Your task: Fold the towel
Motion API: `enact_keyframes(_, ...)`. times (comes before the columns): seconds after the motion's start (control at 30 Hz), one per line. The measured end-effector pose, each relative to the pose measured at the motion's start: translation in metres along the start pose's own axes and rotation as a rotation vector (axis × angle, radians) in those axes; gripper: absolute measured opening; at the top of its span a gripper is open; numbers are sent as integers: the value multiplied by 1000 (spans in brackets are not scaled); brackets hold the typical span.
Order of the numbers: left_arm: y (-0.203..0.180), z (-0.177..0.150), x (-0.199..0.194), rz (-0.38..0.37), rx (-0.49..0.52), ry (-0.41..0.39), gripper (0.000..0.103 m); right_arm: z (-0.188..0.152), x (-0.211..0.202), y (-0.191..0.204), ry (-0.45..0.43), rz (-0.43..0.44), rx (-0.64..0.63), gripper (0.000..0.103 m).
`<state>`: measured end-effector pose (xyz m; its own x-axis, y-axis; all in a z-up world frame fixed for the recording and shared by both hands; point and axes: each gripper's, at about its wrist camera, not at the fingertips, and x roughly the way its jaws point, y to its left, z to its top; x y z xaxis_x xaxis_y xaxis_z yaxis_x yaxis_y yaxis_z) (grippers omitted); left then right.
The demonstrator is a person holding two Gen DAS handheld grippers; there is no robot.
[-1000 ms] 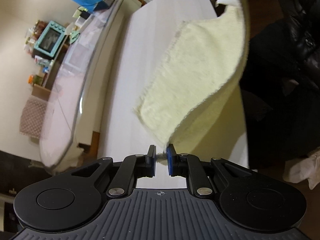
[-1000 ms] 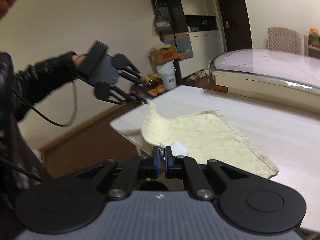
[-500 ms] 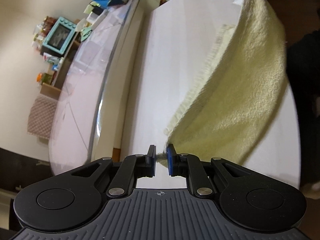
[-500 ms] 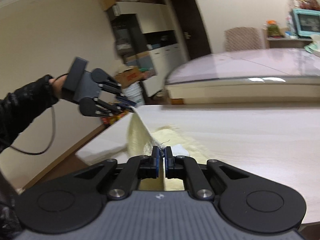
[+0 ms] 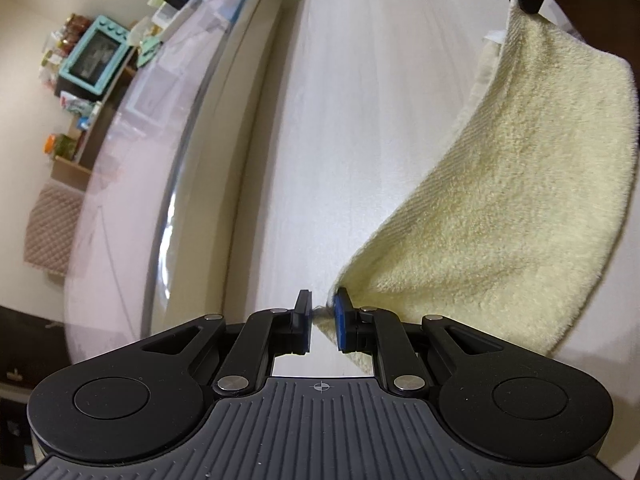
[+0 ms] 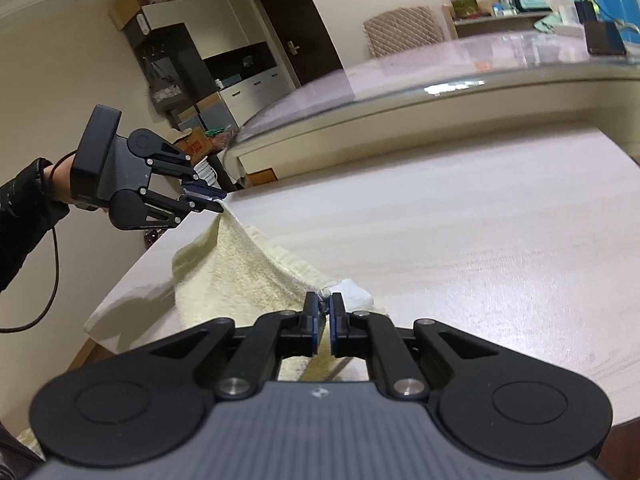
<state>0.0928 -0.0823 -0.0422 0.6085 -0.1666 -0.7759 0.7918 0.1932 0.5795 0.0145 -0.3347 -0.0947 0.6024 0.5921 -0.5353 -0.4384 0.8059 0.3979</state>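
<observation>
I see a pale wooden table (image 6: 460,216) beside a glass-topped counter (image 6: 440,80), cream walls (image 6: 48,60), a dark door (image 6: 294,46), white cabinets (image 6: 208,26) and a teal oven (image 5: 96,60).

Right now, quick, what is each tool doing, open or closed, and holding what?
Left tool: closed on a corner of the yellow towel.
Right tool: closed on another towel corner, beside its white tag.
</observation>
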Motion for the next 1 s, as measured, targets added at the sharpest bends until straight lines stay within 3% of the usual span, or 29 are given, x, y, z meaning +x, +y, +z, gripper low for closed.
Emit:
enact_keyframes(0.57, 5, -7, 27, -32, -34, 87, 12, -6, 19, -12, 45, -31, 30, 6)
enact_keyframes(0.8, 12, -8, 31, -41, -80, 84, 16, -2, 26, -13, 58, -40, 24, 7)
enact_keyframes(0.93, 28, -10, 32, -70, -158, 67, 17, -1, 20, -16, 36, -68, 27, 23)
enact_keyframes(1.0, 34, -17, 26, -95, -220, 58, 21, 0, 15, -19, 24, -75, 29, 24)
